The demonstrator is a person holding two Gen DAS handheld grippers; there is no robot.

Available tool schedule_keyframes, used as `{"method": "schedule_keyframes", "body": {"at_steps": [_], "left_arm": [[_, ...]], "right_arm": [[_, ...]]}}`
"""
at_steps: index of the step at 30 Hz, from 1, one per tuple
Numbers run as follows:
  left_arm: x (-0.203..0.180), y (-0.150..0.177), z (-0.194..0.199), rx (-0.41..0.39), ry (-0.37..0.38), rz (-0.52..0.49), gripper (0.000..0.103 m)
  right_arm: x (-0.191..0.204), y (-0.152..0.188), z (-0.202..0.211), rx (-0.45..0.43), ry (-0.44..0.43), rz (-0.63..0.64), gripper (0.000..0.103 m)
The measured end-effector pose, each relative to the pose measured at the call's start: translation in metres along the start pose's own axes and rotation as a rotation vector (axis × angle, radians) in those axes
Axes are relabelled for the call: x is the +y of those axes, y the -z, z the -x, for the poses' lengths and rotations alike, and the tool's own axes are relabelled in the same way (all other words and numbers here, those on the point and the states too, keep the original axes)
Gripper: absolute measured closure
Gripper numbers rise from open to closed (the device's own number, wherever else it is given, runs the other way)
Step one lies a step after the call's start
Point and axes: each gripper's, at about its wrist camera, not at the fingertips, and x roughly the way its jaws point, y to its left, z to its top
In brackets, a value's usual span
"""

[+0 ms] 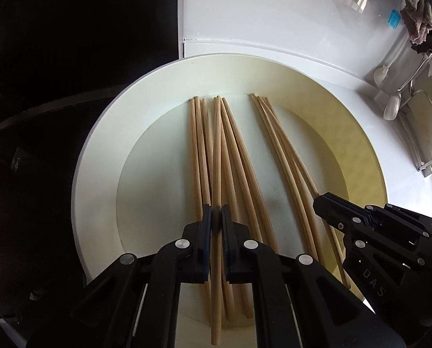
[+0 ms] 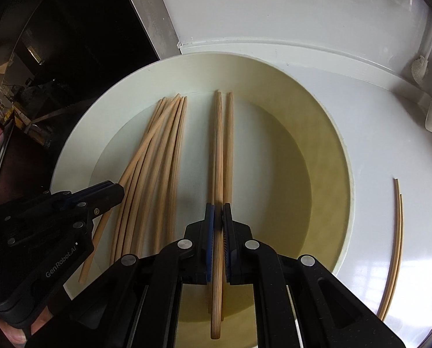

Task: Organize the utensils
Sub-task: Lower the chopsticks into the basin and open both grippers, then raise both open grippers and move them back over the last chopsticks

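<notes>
Black tools, marked "DAS" [image 1: 373, 287] and "GenRobot.AI" [image 2: 61, 263], each pinch one wooden chopstick [image 2: 217, 174].

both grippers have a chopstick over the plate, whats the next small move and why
Probably lower both a little, then open. The left gripper and right gripper each clamp one chopstick lined up with the chopsticks already lying in the plate, angled steeply down.

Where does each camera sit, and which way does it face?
Left wrist: on the left hand-held gripper, looking steeply down at the plate; it is shut on a chopstick, with the right hand-held gripper at right.
Right wrist: on the right hand-held gripper, same downward look, also shut on a chopstick.
Shared: plate, chopsticks, white spoon.
</notes>
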Motion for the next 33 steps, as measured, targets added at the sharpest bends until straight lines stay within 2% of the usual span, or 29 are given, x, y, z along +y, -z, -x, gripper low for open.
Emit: {"method": "schedule_keyframes", "body": {"at_steps": [3,4,5,6,8,10,12,19,27,33], "left_arm": [[0.003,0.000,-0.005,0.020,0.001,0.011,0.095],[0.004,0.000,-0.005,0.017,-0.003,0.014,0.090],[0.005,0.000,-0.002,0.008,-0.008,0.015,0.081],[0.003,-0.001,0.001,-0.007,-0.013,0.015,0.076],[0.003,-0.002,0.008,-0.035,-0.019,0.020,0.051],[0.003,-0.003,0.015,-0.060,-0.020,0.027,0.045],[0.002,-0.005,0.020,-0.074,-0.031,0.026,0.044],[0.002,-0.003,0.041,-0.122,-0.063,0.031,0.033],[-0.021,0.011,0.065,-0.172,-0.037,-0.002,0.021],[-0.055,0.022,0.071,-0.179,0.008,-0.060,0.019]], "right_arm": [[0.000,-0.004,-0.007,0.015,-0.005,-0.009,0.097],[0.000,-0.004,-0.006,0.014,-0.010,-0.010,0.097],[0.000,-0.004,-0.004,0.008,-0.017,-0.010,0.096],[0.000,-0.004,-0.001,-0.002,-0.022,-0.009,0.095],[0.000,-0.002,0.006,-0.016,-0.017,-0.001,0.086],[-0.001,-0.002,0.012,-0.032,-0.004,0.003,0.086],[-0.003,-0.002,0.019,-0.049,0.004,-0.003,0.085],[-0.017,0.010,0.051,-0.112,0.014,-0.027,0.071],[-0.045,0.046,0.091,-0.194,0.001,-0.064,0.060],[-0.089,0.079,0.118,-0.228,0.099,-0.135,0.058]]}}
